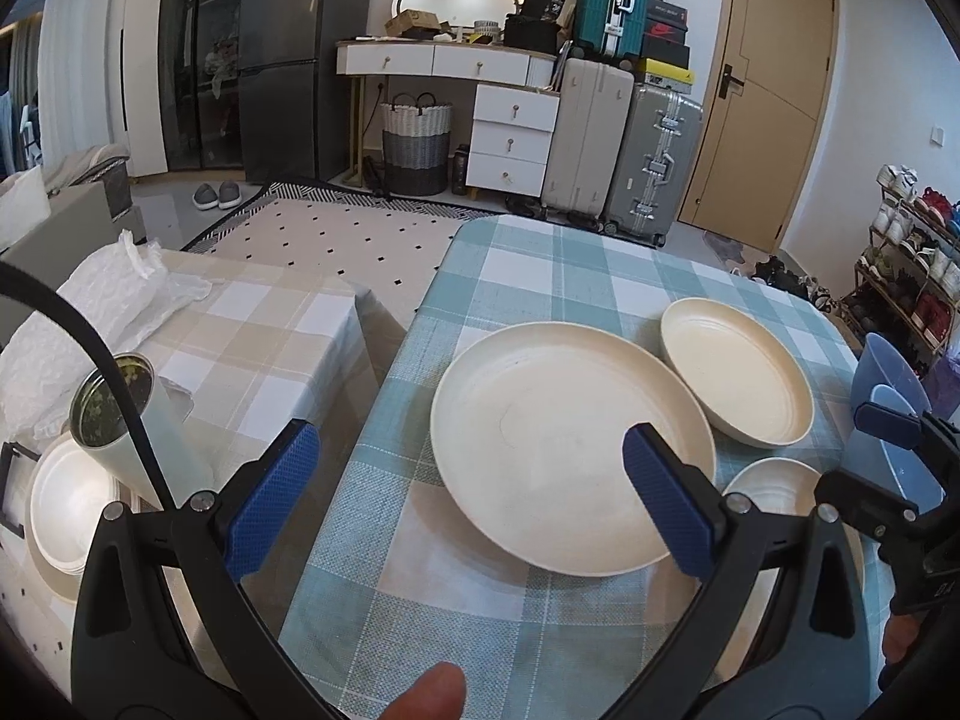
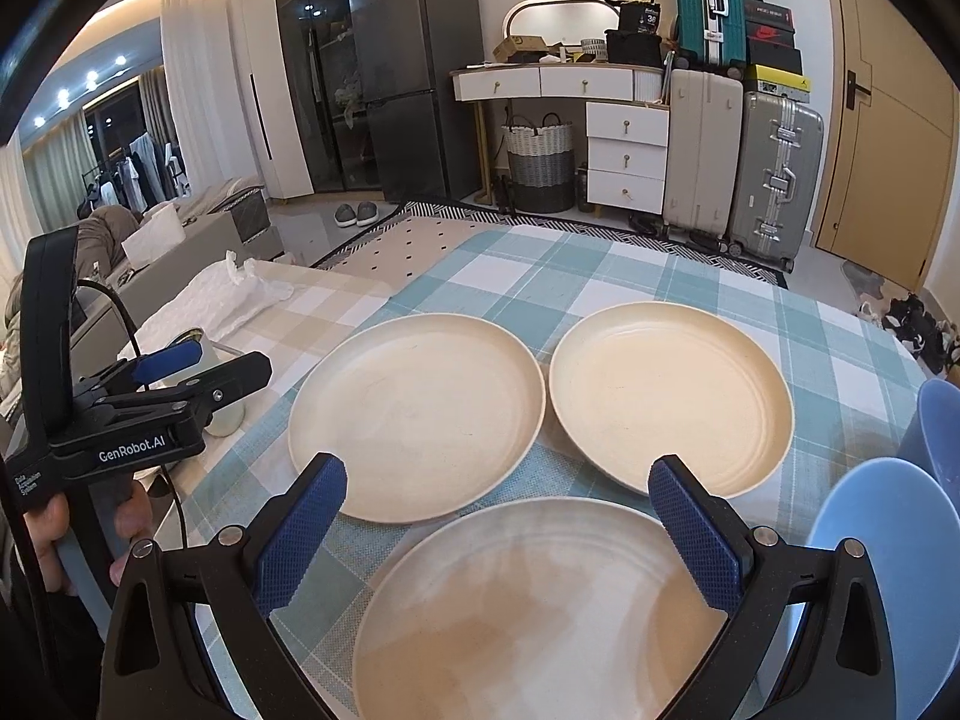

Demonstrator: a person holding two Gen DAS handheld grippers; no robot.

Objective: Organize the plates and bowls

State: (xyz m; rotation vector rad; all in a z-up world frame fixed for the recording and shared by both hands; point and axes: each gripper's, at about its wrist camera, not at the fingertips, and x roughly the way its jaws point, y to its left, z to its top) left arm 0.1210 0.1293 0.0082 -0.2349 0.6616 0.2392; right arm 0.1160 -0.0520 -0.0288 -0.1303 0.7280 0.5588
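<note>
From my left wrist camera, the left gripper hangs level above the near edge of the checked table, jaws spread wide with nothing between them; its right pad overlaps the rim of the large cream plate at about 4 o'clock, though I cannot tell whether it touches. A fingertip of the holding hand shows at 6 o'clock. At 2 o'clock from that plate sits a deeper cream dish, just beside it. On the neighbouring beige-checked table, at 9 o'clock, I see a tilted tin and a white bowl. Through the right wrist camera, the right gripper is also wide open and empty, poised over the far rim of the nearest cream plate. Two blue bowls stand at 3 o'clock. The left tool appears at 9 o'clock, gripped by a hand.
</note>
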